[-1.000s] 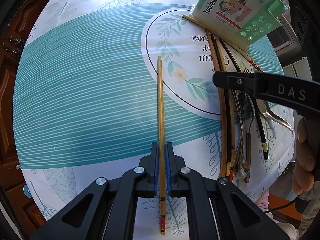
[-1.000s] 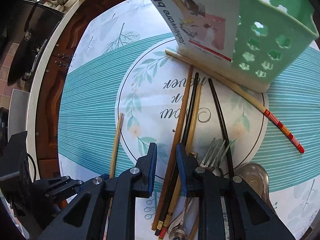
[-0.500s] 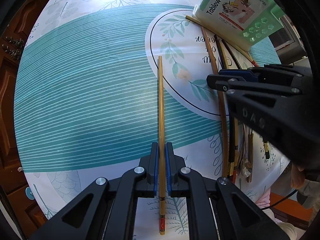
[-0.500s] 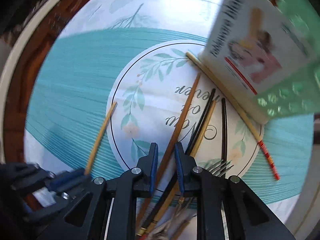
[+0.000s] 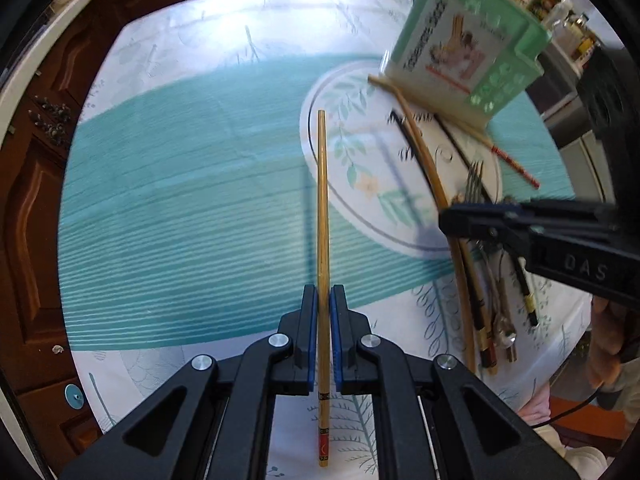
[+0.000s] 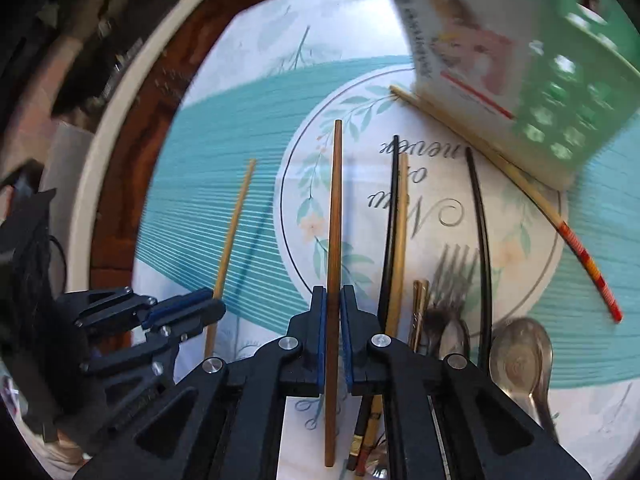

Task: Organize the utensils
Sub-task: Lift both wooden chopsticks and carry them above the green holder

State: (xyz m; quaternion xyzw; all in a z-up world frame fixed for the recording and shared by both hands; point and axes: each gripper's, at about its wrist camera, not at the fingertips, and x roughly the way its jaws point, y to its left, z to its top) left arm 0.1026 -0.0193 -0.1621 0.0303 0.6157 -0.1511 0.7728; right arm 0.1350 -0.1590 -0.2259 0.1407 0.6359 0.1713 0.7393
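Note:
My left gripper (image 5: 323, 292) is shut on a light bamboo chopstick (image 5: 322, 200) and holds it just above the tablecloth; the left gripper (image 6: 200, 308) and this chopstick (image 6: 232, 232) also show in the right wrist view. The jaws of my right gripper (image 6: 333, 292) are closing, and their blue pads press on a brown wooden chopstick (image 6: 335, 208) that runs straight out between them. The right gripper (image 5: 446, 216) hangs over the pile of utensils. A mint-green utensil holder (image 6: 560, 92) with a printed label stands at the far right.
Beside the right gripper lie black chopsticks (image 6: 478, 220), a tan chopstick (image 6: 402, 220), a fork (image 6: 456, 264), a spoon (image 6: 520, 356) and a red-tipped chopstick (image 6: 580, 256) partly under the holder. The teal striped tablecloth (image 5: 180, 200) ends at the dark wooden table rim (image 5: 36, 200) on the left.
The right gripper's jaws have narrowed from a wide gap onto the brown chopstick, which has swung away from the pile. The left gripper has risen a little with its chopstick.

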